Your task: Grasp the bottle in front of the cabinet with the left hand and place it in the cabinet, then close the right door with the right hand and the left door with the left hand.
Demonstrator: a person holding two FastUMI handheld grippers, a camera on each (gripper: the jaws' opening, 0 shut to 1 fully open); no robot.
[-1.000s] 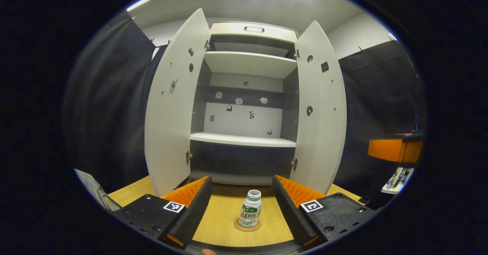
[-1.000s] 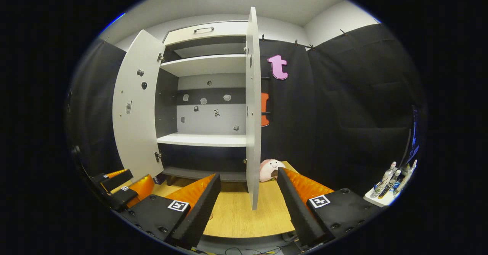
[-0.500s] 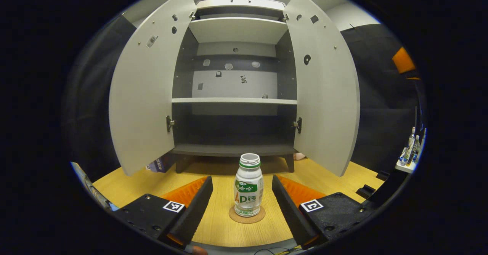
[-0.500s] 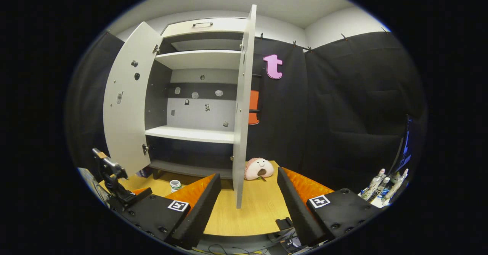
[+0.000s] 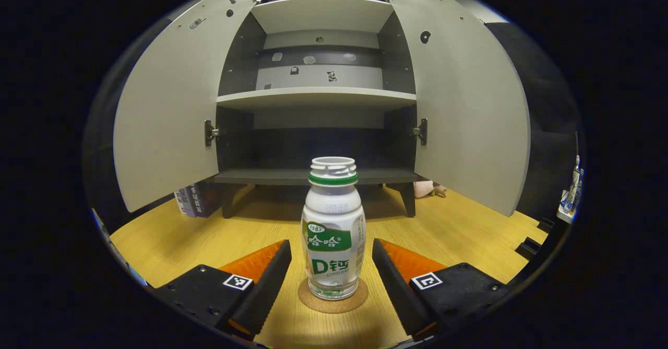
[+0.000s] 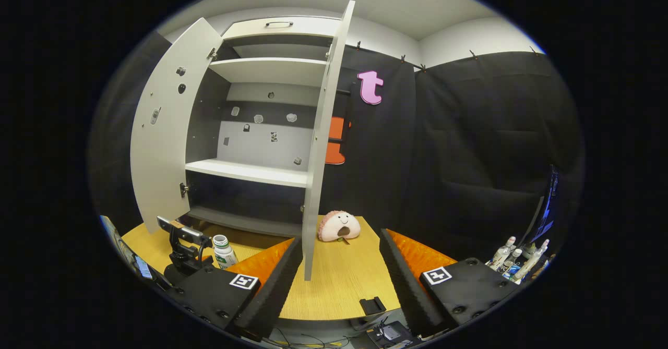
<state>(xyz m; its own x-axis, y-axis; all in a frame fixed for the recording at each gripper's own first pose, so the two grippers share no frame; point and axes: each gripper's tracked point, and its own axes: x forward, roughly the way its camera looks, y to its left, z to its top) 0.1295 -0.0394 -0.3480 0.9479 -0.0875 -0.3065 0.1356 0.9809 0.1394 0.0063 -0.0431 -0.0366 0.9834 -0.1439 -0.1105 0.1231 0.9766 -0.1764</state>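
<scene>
since the earlier frame the left gripper (image 5: 330, 265) has advanced toward the bottle (image 5: 333, 229), which now appears larger and stands between its spread fingers, neither finger touching it. bottle status: upright on a round cork coaster (image 5: 332, 299) on the tabletop (image 5: 172, 239), in front of the cabinet (image 5: 318, 98). left door (image 5: 162, 114) and right door (image 5: 469, 109) are both swung wide open; the shelves inside carry nothing. right gripper (image 6: 339, 271) is open and holds nothing, positioned in front of the right door's edge. a pink plush toy (image 6: 339, 226) lies on the tabletop beside the cabinet.
</scene>
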